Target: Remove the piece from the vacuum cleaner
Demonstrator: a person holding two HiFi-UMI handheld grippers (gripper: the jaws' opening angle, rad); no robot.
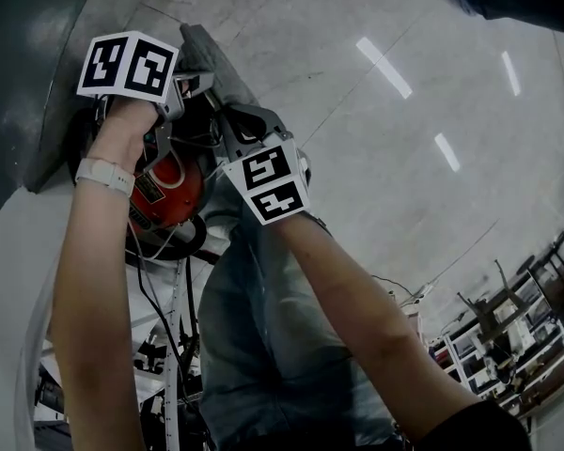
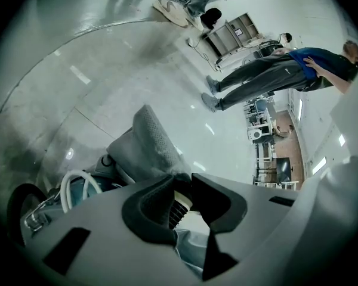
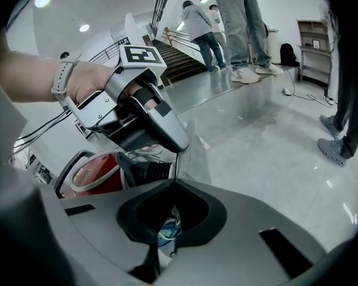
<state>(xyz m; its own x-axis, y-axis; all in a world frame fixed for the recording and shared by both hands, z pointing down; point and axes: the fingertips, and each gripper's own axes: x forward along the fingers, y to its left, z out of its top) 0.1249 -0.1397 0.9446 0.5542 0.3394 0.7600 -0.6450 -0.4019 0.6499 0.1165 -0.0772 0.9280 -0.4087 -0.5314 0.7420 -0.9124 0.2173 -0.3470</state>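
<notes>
The red vacuum cleaner sits low on the floor, between the person's arms in the head view. A grey fabric-like piece rises from its top. My left gripper is shut on a black ribbed hose neck with a cream collar, at the foot of the grey piece. My right gripper is shut on the thin lower edge of the grey piece, right beside the left gripper. The vacuum's red tub lies just behind both.
Several people stand on the glossy pale floor, some near a staircase. Shelving racks line the far side. Cables trail from the vacuum past the person's jeans. A dark curved wall is to the left.
</notes>
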